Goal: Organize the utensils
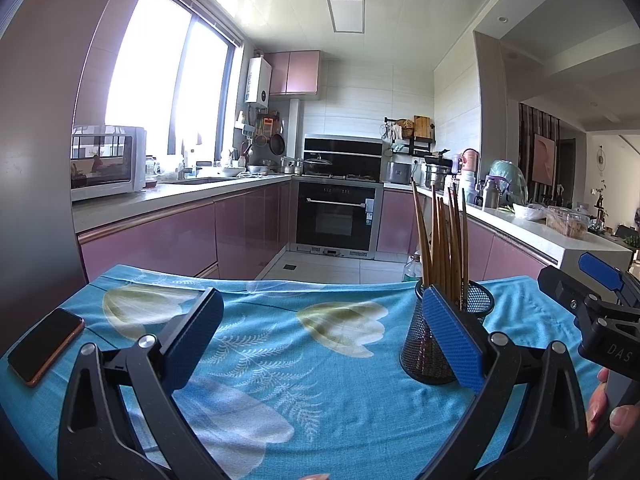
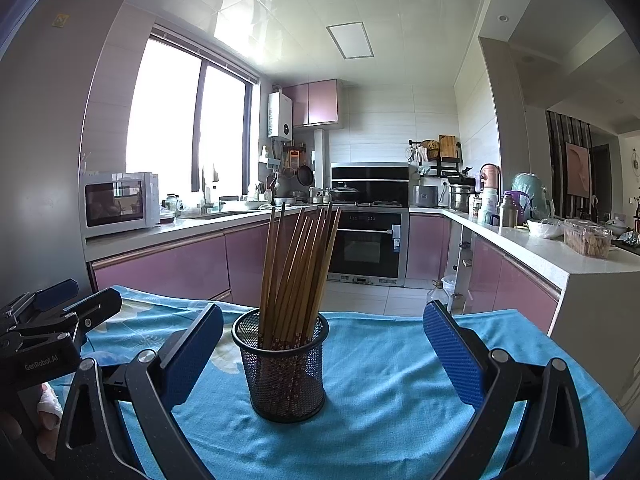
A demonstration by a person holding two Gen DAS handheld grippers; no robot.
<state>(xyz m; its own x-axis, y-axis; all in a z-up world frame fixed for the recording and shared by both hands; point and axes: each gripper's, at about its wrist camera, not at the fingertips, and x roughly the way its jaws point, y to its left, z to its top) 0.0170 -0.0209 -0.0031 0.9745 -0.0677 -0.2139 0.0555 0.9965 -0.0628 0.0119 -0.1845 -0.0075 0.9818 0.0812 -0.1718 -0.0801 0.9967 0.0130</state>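
Blue pads of my right hand-held gripper (image 2: 323, 354) sit closest to me, spread wide apart and gripping nothing. Between them, a little nearer the left pad and ahead of the tips, stands the black mesh cup (image 2: 285, 376) on the tabletop (image 2: 400, 380), which is covered in a blue floral cloth; neither pad touches the cup. My left hand-held gripper (image 1: 323, 340) is just as wide and just as empty, hovering over bare cloth, with the cup just past its right pad. A phone (image 1: 46, 345) lies off beyond its left pad, near the cloth's edge.

Inside the cup the wooden chopsticks (image 2: 298, 276) all stand upright in one bundle, fanning out slightly at their tops. I see no loose utensil anywhere on the cloth in either view. My judgement is that the sorting is finished or nearly so: everything visible is already gathered, and what remains, if anything, lies outside these views.
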